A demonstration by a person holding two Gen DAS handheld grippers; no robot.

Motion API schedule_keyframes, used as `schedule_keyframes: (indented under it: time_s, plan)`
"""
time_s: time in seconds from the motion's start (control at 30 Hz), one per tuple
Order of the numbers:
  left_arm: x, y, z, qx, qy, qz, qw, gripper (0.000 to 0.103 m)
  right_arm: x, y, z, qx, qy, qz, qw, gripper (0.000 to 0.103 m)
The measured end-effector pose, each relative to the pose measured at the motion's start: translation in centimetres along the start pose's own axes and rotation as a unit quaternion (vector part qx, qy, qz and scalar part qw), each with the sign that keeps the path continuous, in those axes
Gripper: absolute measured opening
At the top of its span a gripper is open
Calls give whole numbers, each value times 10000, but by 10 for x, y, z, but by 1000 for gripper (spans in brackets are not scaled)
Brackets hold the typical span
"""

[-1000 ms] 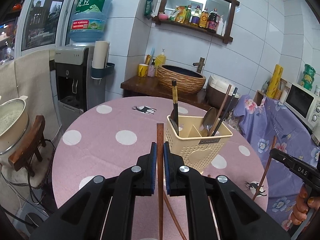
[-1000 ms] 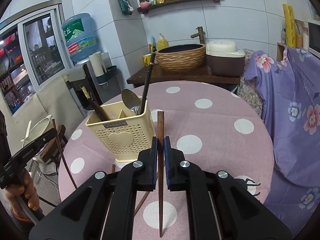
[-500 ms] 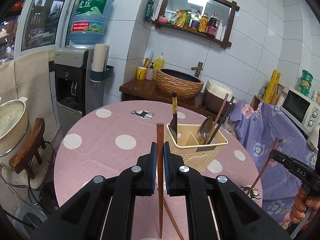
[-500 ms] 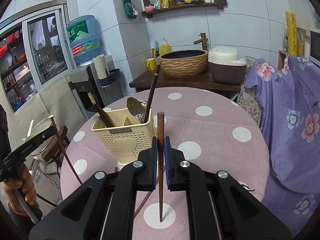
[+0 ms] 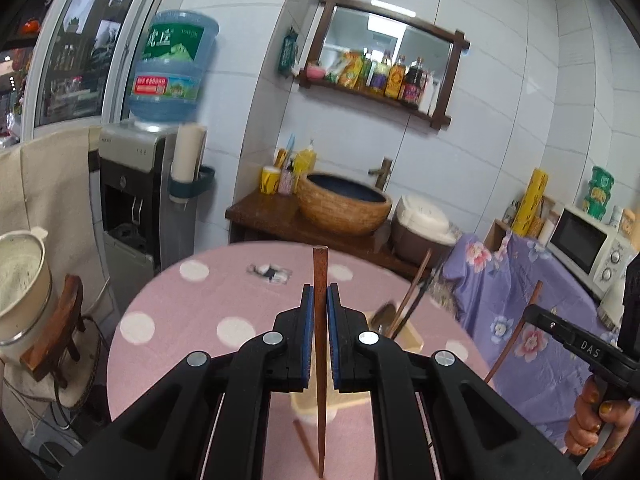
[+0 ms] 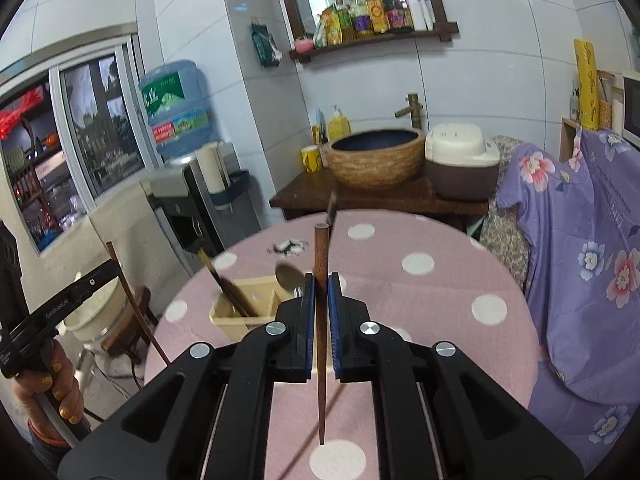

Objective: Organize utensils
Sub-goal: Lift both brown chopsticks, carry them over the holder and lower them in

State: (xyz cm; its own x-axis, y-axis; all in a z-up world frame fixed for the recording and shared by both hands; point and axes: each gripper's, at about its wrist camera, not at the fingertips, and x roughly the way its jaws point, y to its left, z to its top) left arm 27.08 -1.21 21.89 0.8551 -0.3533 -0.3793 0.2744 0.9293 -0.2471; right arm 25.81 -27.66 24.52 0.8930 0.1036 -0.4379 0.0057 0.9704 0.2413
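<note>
Two chopsticks, one clamped upright in each claw above the pink desk.

Nearest in each wrist view, a claw is clenched on a single brown wooden chopstick: the left claw (image 5: 319, 312) grips the left chopstick (image 5: 320, 360) and the right claw (image 6: 321, 300) grips the right chopstick (image 6: 321, 320), each pinched partway along its length, thick end up and thin tip hanging clear over the desk (image 6: 420, 292). Judging by their look, the sticks are light, stiff and smooth, so a narrow pad grip could let them swivel or slip; a hold closer to the thick end would probably steady them. Beyond the claws stands the cream utensil holder (image 6: 244, 312), which already has a spoon (image 6: 290, 278) and dark chopsticks (image 6: 224, 284) in it and looks like the place for these two.
</note>
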Motion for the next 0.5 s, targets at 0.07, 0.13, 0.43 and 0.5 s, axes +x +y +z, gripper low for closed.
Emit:
schedule_keyframes:
  time_s: [0.07, 0.13, 0.43, 0.5]
  plan:
    - [-2, -6, 23, -119, -224, -57, 9997, 8, -3, 7, 19, 12, -223, -7, 9998, 7]
    - [-2, -12, 44, -223, -416, -90, 9988, 8, -6, 14, 40, 87, -490, -23, 9988, 7]
    - [32, -33, 71, -374, -1195, 366, 9915, 8, 29, 39, 74, 154, -1185, -358, 9922, 7]
    - [47, -35, 59, -375, -1137, 454, 9918, 8, 49, 41, 60, 84, -1037, -467, 9935, 7]
